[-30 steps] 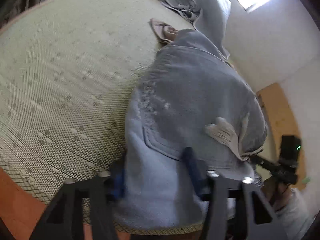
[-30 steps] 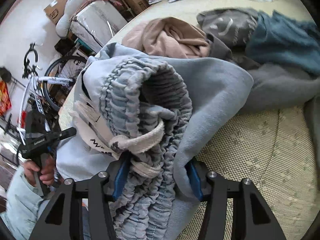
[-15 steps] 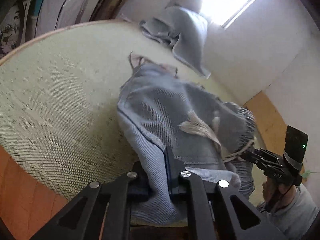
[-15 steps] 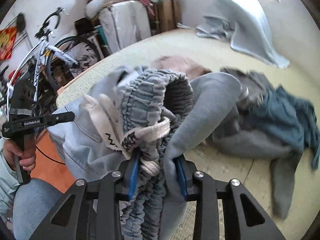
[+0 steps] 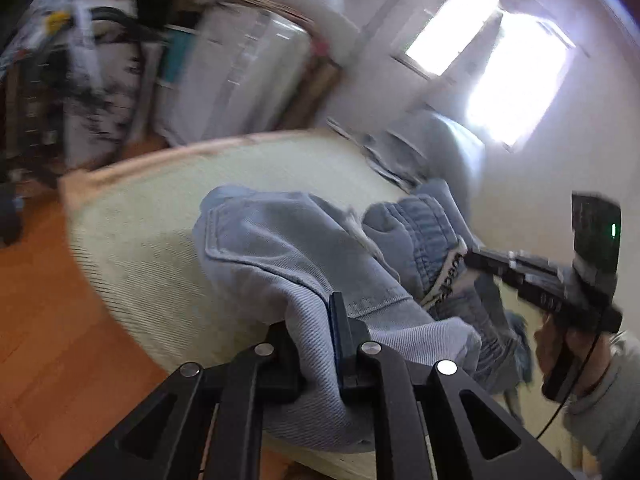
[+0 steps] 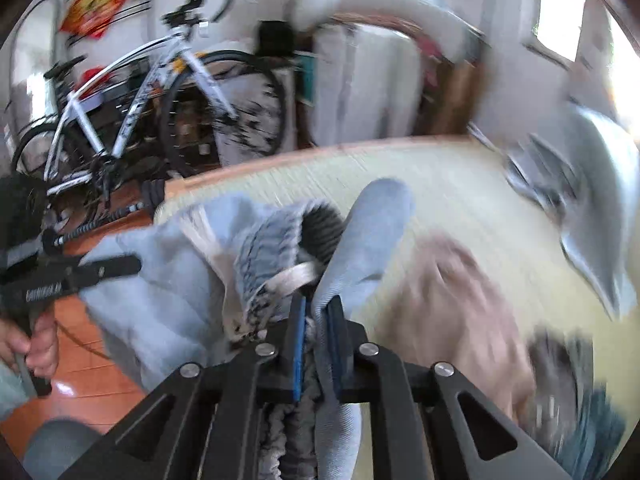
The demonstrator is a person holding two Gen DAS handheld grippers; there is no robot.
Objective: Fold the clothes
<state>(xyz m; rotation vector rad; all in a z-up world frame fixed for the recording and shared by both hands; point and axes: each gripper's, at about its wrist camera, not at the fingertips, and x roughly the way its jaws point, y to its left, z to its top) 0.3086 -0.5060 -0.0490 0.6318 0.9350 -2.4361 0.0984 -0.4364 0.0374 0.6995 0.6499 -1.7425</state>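
The left gripper (image 5: 316, 344) is pinching a fold of the light-blue trousers (image 5: 280, 256), its jaws nearly together. The right gripper (image 6: 316, 344), its jaws just closing, is clamping their elastic waistband (image 6: 272, 248), showing toward three o'clock in the left view.

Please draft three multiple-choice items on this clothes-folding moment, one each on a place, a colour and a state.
1. Where is the bicycle?
A. On the mat
B. On the floor beyond the mat's far edge
C. Hanging from the ceiling

2. What colour are the elastic-waist trousers in the grippers?
A. Light blue
B. Red
C. Black

3. How does the right gripper stand?
A. Wide open, empty
B. Shut on the trousers' waistband
C. Shut on the pink garment

Key: 1 B, the right wrist view shows it on the wooden floor behind the woven mat; 2 A, pale denim blue in both views; 3 B, its blue pads pinch the gathered band, having just been closing; the left gripper is likewise clamped on the trousers.
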